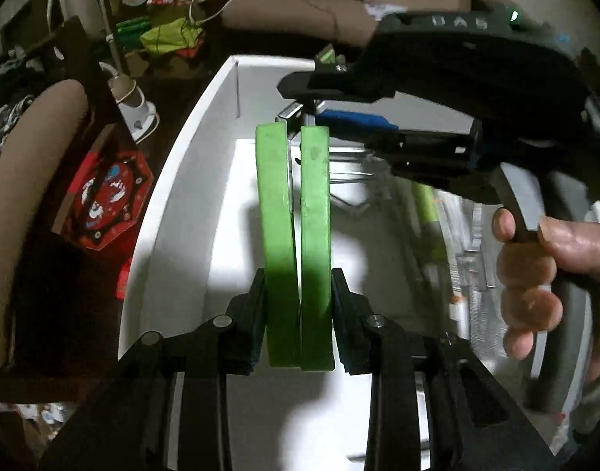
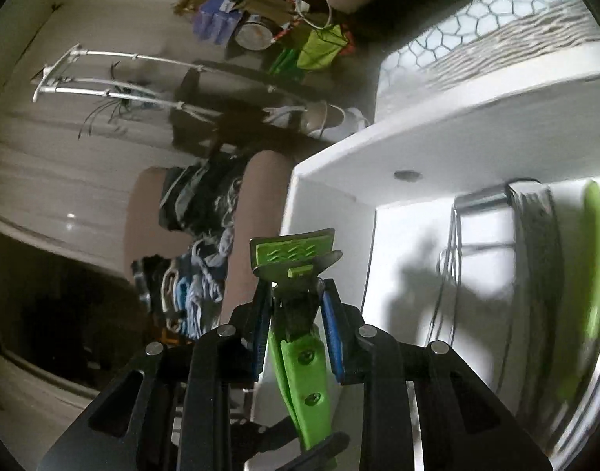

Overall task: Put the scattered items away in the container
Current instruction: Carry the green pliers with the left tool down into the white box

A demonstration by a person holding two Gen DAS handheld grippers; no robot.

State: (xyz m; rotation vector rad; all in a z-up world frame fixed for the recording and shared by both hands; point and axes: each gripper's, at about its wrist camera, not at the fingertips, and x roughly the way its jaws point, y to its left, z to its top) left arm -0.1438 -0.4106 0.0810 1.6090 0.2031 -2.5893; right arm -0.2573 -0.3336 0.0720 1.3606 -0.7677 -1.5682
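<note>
In the left wrist view my left gripper [image 1: 298, 314] is shut on the two green handles of a kitchen tool [image 1: 294, 212] and holds it over the white container [image 1: 174, 180]. My right gripper [image 1: 339, 117], with blue pads, grips the tool's far metal end above the container. In the right wrist view my right gripper [image 2: 296, 314] is shut on the same green tool [image 2: 300, 369], whose ribbed green and metal head [image 2: 294, 255] sticks out past the fingertips. The white container [image 2: 331, 196] lies to the right, with metal utensils [image 2: 496, 212] inside.
A whisk-like wire utensil [image 1: 351, 174] and a green-handled item [image 1: 429, 204] lie in the container. A red patterned box [image 1: 107, 200] sits on the dark floor at left. A brown sofa [image 1: 319, 0] stands behind. A clothes pile [image 2: 197, 235] lies on a chair.
</note>
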